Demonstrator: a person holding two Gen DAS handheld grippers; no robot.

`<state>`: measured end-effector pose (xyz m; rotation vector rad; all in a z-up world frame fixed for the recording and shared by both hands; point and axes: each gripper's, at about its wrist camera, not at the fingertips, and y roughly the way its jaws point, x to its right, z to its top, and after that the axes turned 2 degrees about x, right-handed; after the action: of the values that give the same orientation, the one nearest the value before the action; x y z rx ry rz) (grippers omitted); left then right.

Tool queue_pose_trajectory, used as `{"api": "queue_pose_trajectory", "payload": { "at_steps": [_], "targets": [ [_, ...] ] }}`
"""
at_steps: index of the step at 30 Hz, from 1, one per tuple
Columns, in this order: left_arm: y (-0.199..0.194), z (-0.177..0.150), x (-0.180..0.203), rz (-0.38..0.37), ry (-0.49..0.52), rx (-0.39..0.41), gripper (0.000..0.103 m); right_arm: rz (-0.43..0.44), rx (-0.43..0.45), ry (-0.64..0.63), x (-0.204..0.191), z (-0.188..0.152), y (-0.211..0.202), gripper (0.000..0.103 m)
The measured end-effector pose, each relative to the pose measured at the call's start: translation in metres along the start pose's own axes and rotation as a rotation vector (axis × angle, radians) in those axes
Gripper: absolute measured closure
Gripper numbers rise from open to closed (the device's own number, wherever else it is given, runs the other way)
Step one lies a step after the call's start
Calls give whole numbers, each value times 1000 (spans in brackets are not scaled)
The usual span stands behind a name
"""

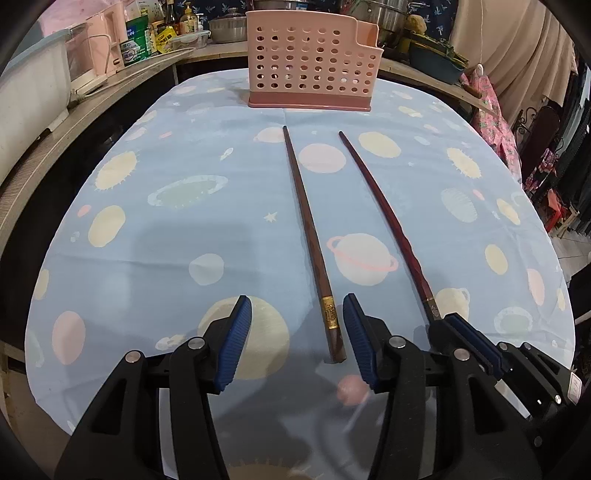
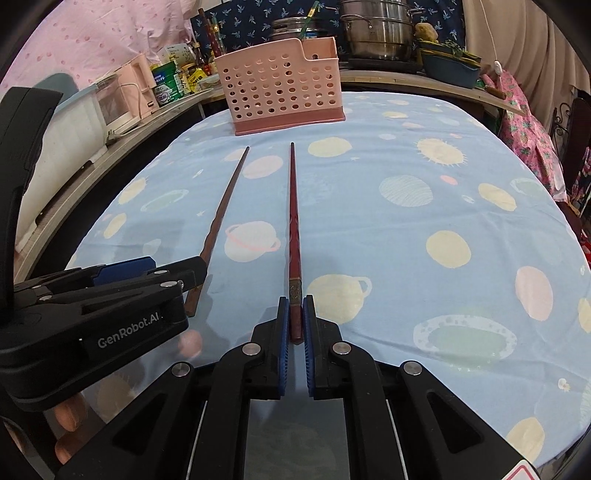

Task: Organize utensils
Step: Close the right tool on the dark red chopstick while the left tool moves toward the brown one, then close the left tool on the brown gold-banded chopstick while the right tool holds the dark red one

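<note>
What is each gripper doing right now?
Left gripper: open, brown chopstick between its pads, not clamped.
Right gripper: shut on red chopstick.

A blue tablecloth (image 1: 166, 236) printed with planets is covering the table. Behind it a wooden counter (image 1: 92, 99) is curving round, carrying steel pots (image 2: 380, 33), bottles and tins (image 1: 138, 40). A beige curtain (image 1: 517, 48) is hanging on the right, with pink cloth (image 2: 110, 33) draping at left.
</note>
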<state>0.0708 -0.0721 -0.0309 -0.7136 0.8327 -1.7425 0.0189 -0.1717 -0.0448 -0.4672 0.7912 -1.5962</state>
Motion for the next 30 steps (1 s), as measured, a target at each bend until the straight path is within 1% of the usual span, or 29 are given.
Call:
{"api": "queue_pose_trajectory", "payload": {
  "at_steps": [4,6,10,12,15,23,30],
  "targets": [
    [3,-1,-4,-3,-14,-10,60,0,0,0,0,0,0,96],
    [2,-2,-4,2,-11,-8,67,0,0,0,0,0,0,96],
    [2,-2,-8,1,-16,-8,77,0,1,0,0,0,0,96],
    [1,-2,-10,-1,-20,-8,86,-1,1,0,0,0,0,96],
    [1,-3,-13,-13,-29,-12,96,-1,1,0,0,0,0,96],
    [-3,-4,-15,-39,-42,-15,96,-1,0,0,-1,0,0,96],
    [-13,-4,-21,-46,-57,-3,96,1,3,4,-1,1,-2,96]
  ]
}}
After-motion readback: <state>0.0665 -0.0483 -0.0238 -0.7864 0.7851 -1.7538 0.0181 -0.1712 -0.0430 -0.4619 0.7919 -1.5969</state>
